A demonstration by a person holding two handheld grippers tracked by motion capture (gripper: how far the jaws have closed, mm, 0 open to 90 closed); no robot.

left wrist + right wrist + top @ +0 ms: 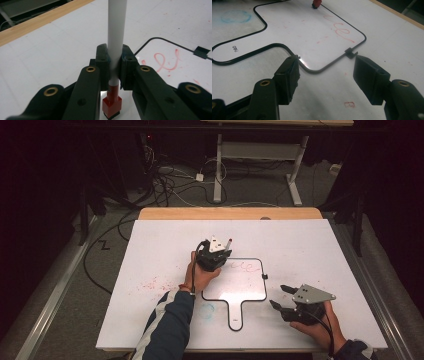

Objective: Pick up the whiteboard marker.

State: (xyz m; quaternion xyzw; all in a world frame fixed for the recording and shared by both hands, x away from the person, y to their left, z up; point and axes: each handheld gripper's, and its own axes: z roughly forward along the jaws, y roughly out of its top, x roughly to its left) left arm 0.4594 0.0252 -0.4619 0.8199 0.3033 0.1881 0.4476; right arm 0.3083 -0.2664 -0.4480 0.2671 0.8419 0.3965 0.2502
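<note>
Item: marker [115,37], white barrel, red end piece. Location: clamped between the two black jaws of the left gripper [214,254], over the upper left part of the small handled whiteboard [250,287]. In the left gripper view the barrel runs straight up the middle of the frame, long axis in line with the jaws, red end nearest the camera at the bottom. In the high view a red tip shows at the marker's upper end, tilted up and slightly away from the person; the lower end is hidden behind the gripper, so contact with the board cannot be told.

Item: left gripper. Jaws closed narrow, pads pressed on the barrel from both sides.

Item: right gripper [283,297]. Jaws wide apart, nothing between them; held low beside the whiteboard's lower right corner, pointing toward it.

Item: small handled whiteboard. Black-rimmed, handle toward the person, lying flat on the white table sheet [320,245]. Red looping strokes [339,30] near its upper edge; small black clip [351,53] on its right rim.

Item: blue ring mark [235,17] on the sheet, just left of the handle.
</note>
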